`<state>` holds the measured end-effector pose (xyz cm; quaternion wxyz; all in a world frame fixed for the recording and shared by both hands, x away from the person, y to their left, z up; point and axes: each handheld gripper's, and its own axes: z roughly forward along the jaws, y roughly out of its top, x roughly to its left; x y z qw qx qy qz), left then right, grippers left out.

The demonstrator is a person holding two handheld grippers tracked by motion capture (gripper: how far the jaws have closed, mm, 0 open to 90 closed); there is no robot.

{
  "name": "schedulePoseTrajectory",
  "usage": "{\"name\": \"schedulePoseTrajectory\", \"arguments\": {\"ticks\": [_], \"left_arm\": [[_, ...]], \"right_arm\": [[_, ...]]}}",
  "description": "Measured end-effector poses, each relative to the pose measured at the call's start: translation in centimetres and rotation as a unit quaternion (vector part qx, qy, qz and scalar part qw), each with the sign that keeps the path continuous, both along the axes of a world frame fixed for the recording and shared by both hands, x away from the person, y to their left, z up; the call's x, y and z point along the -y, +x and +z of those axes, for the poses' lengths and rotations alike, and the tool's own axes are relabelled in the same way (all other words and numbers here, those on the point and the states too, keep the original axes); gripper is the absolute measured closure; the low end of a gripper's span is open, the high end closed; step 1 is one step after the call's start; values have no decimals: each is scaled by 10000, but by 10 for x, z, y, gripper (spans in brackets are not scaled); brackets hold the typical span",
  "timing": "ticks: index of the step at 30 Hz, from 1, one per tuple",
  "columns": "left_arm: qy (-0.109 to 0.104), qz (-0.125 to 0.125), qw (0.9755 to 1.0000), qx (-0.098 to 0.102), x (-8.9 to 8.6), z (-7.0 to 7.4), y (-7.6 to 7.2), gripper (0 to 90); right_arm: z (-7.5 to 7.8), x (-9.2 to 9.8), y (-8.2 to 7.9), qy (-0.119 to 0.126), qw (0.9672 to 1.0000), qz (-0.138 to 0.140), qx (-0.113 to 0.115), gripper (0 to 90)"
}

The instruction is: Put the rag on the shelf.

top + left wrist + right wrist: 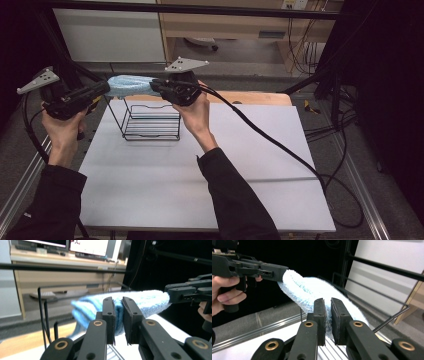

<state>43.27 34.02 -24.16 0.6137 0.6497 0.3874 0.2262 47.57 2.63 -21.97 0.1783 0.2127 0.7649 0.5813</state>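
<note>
Two tools (106,90) (156,86) clamp the blue cloth (129,85), stretched level above the wire rack (150,122).

Both forearms, in dark sleeves, are raised from the near edge of the table toward its far edge. The left gripper (102,89) is held level in the left hand (62,125) near the far left corner, its jaws pointed rightward and clamped almost together. The right gripper (155,86) is held in the right hand (195,112) at the far edge, pointed leftward, its jaws likewise pinched nearly closed. The two gripper tips are kept facing each other, a little apart.
</note>
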Motion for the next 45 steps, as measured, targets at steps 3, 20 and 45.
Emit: {"name": "schedulePoseTrajectory", "arguments": {"ticks": [3,20,45], "left_arm": [[88,-1,9999,-116,0,-1,-3,786],[692,237,9961,-487,18,30,3,857],[1346,205,9860,-959,29,-32,8,894]], "right_arm": [[-5,-1,-1,-97,9999,51,-61,834],[-22,-2,-2,-222,9995,176,-101,825],[-53,-4,11,-373,9966,33,-732,900]]}}
